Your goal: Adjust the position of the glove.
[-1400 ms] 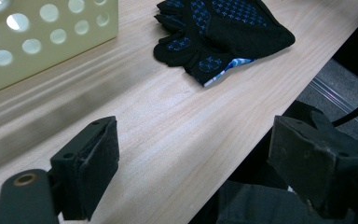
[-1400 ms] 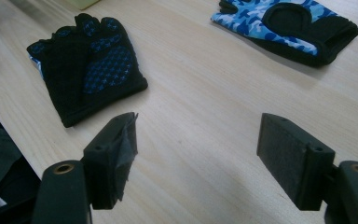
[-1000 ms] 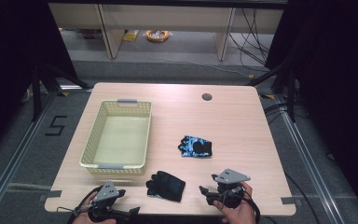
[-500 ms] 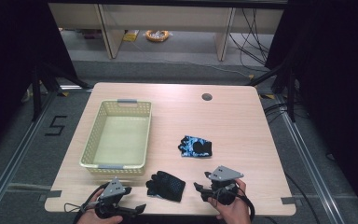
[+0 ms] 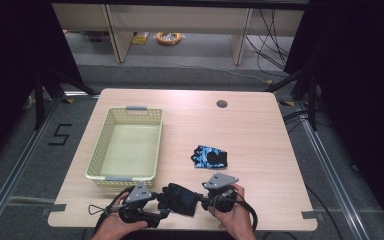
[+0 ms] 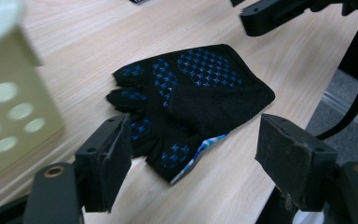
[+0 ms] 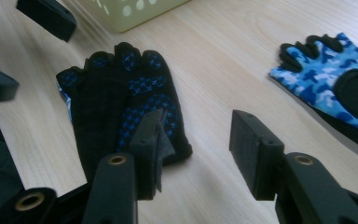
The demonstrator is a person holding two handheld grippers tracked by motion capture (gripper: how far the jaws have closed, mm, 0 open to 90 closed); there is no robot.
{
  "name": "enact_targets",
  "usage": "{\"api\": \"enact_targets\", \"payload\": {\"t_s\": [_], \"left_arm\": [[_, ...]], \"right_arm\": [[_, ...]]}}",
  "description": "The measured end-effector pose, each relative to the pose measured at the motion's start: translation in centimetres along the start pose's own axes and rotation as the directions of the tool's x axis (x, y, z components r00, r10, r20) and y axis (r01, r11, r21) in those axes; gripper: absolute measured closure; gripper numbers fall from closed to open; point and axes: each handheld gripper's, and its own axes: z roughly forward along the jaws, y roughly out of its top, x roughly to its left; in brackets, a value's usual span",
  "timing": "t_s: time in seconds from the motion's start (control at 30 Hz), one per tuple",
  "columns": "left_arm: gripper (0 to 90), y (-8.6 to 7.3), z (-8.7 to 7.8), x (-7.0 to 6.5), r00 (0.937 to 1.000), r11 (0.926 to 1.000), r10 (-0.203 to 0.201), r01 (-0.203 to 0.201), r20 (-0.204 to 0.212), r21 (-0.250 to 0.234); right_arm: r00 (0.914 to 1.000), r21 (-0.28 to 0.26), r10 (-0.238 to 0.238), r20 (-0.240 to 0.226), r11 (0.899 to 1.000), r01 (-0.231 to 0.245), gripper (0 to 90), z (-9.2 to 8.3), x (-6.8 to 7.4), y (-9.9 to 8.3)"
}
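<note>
A black glove (image 5: 180,198) lies flat at the surface's (image 5: 260,130) near edge, flanked by the left hand-held gripper (image 5: 147,212) and right hand-held gripper (image 5: 205,201), both with jaws wide apart and empty, seemingly poised to pinch it from either side.

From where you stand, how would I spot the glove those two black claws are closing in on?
Start at the yellow basket on the wooden table, then drop to the table's near edge. There a glove lies flat between the left gripper and the right gripper. It is black with small blue dots, unlike the blue camouflage glove farther back.
</note>
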Motion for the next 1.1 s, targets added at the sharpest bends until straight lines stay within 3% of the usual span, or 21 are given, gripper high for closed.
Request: {"api": "enact_targets", "payload": {"t_s": [0.03,0.07,0.2,0.23,0.27,0.33,0.37,0.43,0.47,0.5,0.53,0.57,0.6,0.73,0.77,0.8,0.87,1.0,1.03,1.07,1.1], "left_arm": [[26.3,0.1,0.3,0.0,0.9999,0.9996,0.016,-0.016,0.003,0.025],[26.3,0.1,0.3,0.0,0.9999,0.9996,0.016,-0.016,0.003,0.025],[26.1,0.0,1.2,-0.1,0.9994,0.9981,0.033,-0.033,0.000,0.052],[26.1,-0.1,1.2,0.0,0.9963,0.9940,0.083,-0.081,-0.022,0.074],[26.1,-0.2,1.3,0.1,0.9954,0.9929,0.091,-0.088,-0.031,0.080],[26.1,-0.3,1.3,0.2,0.9951,0.9928,0.089,-0.086,-0.042,0.083],[26.4,-0.4,1.5,0.1,0.9975,0.9954,0.062,-0.059,-0.035,0.075],[28.5,-0.5,1.5,0.1,0.9976,0.9947,0.063,-0.060,-0.028,0.083],[28.5,-0.5,1.6,0.2,0.9956,0.9924,0.088,-0.085,-0.032,0.089],[30.0,-0.6,1.7,0.1,0.9971,0.9944,0.070,-0.067,-0.030,0.081],[32.6,-0.6,1.7,0.1,0.9960,0.9937,0.080,-0.076,-0.040,0.082],[34.3,-0.5,1.6,0.2,0.9953,0.9920,0.089,-0.085,-0.040,0.093],[37.8,-0.6,1.6,0.2,0.9970,0.9942,0.069,-0.065,-0.037,0.085],[52.5,-0.7,1.5,0.2,0.9899,0.9881,0.128,-0.122,-0.062,0.093],[56.6,-0.8,1.5,0.2,0.9899,0.9882,0.129,-0.123,-0.059,0.091],[59.8,-0.7,1.4,0.2,0.9863,0.9839,0.154,-0.148,-0.058,0.101],[66.2,-0.8,1.5,0.1,0.9864,0.9853,0.148,-0.141,-0.071,0.096],[74.8,-0.8,1.4,0.0,0.9871,0.9855,0.148,-0.142,-0.061,0.092],[76.4,-0.8,1.4,-0.1,0.9875,0.9853,0.148,-0.142,-0.055,0.095],[77.5,-0.8,1.4,-0.2,0.9833,0.9804,0.174,-0.168,-0.052,0.103],[78.4,-0.8,1.4,-0.3,0.9846,0.9814,0.167,-0.162,-0.051,0.104]], "right_arm": [[0.9998,0.006,0.018,-0.004,1.000,-0.018,56.6,0.3,0.2,0.1],[1.0000,0.009,-0.005,-0.008,1.000,0.005,56.9,0.6,0.0,0.2],[0.9999,0.039,0.000,-0.015,0.999,0.000,57.9,1.2,0.2,0.4],[0.9997,0.049,-0.011,-0.022,0.999,0.012,58.5,1.7,0.2,0.5],[0.9999,0.035,-0.006,-0.015,0.999,0.006,58.6,2.0,0.3,0.5],[0.9996,0.057,-0.011,-0.025,0.998,0.013,59.0,2.1,0.3,0.6],[0.9994,0.064,-0.010,-0.032,0.998,0.012,59.2,2.3,0.3,0.6],[0.9997,0.052,-0.002,-0.023,0.999,0.004,59.5,2.6,0.4,0.6],[0.9995,0.054,-0.004,-0.031,0.999,0.006,60.0,2.6,0.4,0.5],[0.9993,0.072,-0.007,-0.037,0.997,0.010,61.0,2.6,0.3,0.5],[0.9975,0.071,-0.031,-0.063,0.997,0.035,61.6,3.0,0.1,0.4],[0.9984,0.057,-0.020,-0.053,0.998,0.023,61.9,3.2,0.2,0.3],[0.9978,0.063,-0.014,-0.064,0.998,0.018,63.2,3.3,0.1,0.2],[0.9964,0.091,0.036,-0.077,0.995,-0.029,69.8,3.1,0.0,0.1],[0.9948,0.072,0.021,-0.099,0.997,-0.014,71.1,3.3,-0.1,0.0],[0.9946,0.066,0.044,-0.094,0.997,-0.037,72.1,3.3,-0.1,-0.1],[0.9922,0.060,0.060,-0.109,0.997,-0.054,73.1,3.3,-0.1,-0.2],[0.9949,0.057,0.038,-0.094,0.998,-0.032,84.0,3.2,-0.2,-0.3],[0.9955,0.027,0.035,-0.088,0.999,-0.033,87.3,3.4,-0.2,-0.4],[0.9943,0.033,0.047,-0.096,0.998,-0.044,88.1,3.3,-0.2,-0.4],[0.9919,0.057,0.064,-0.109,0.997,-0.058,88.7,3.1,-0.1,-0.4]]}}
